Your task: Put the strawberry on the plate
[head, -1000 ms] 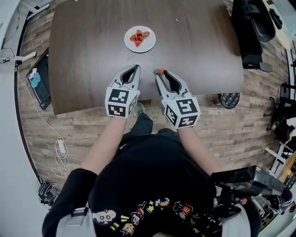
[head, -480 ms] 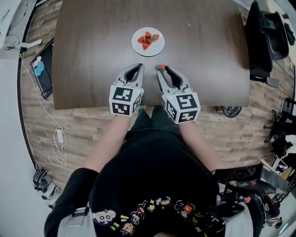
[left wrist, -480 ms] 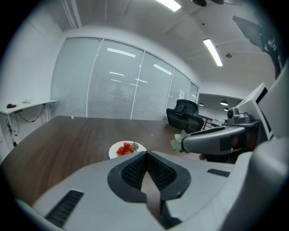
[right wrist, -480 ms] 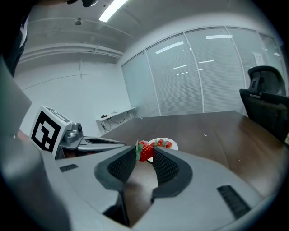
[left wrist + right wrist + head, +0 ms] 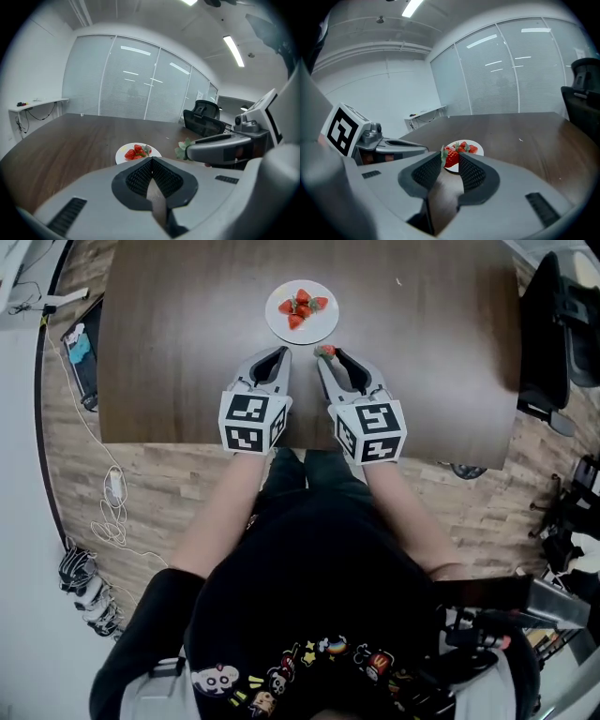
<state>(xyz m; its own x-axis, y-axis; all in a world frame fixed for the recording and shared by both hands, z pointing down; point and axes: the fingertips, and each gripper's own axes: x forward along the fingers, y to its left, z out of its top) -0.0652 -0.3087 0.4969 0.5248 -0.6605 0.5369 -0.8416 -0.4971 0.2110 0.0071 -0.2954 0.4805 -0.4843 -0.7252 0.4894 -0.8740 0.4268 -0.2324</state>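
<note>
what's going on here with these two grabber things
A person holds a gripper in each hand over a dark wooden table. The right gripper is shut on a strawberry, just short of a white plate that has several strawberries on it. The left gripper is shut and empty, alongside the right one.

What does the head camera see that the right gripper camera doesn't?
Only the head view shows the person's arms, black shirt and the wooden floor. Only the right gripper view shows the glass wall and the ceiling light. Both show the table, the plate with strawberries, the left gripper and the right gripper shut on a strawberry.
</note>
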